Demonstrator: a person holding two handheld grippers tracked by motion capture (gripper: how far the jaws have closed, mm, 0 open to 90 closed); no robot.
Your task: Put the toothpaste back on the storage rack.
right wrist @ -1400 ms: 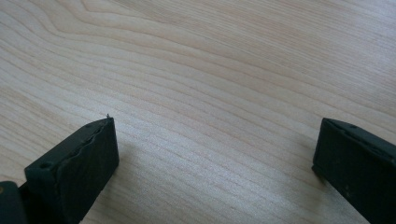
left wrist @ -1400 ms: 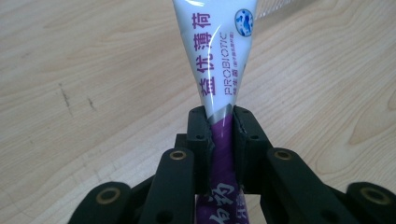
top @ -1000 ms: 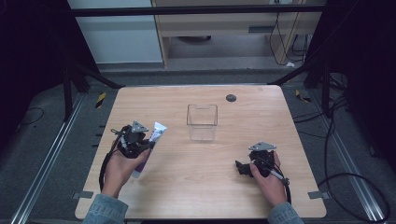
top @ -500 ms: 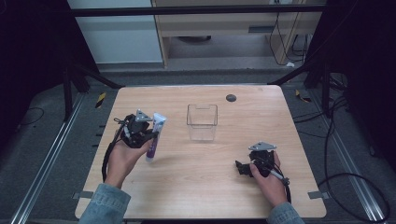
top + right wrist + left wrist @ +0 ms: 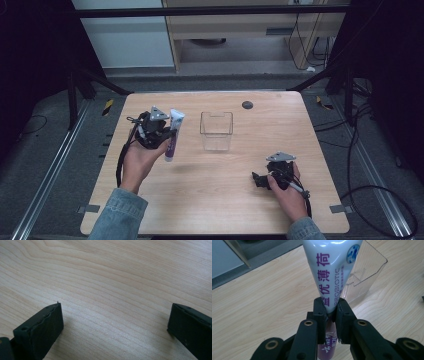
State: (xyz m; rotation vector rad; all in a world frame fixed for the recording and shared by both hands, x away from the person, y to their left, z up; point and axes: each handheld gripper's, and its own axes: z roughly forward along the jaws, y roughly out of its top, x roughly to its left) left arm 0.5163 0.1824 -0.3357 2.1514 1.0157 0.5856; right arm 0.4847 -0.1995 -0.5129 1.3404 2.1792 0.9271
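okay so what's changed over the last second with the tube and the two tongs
The left tongs, shut on the tube, carried it away from the person and toward the clear box, swinging it from slanted to nearly upright, above the table. Nothing was let go. The right tongs stayed open and resting on the table, and the box did not move.
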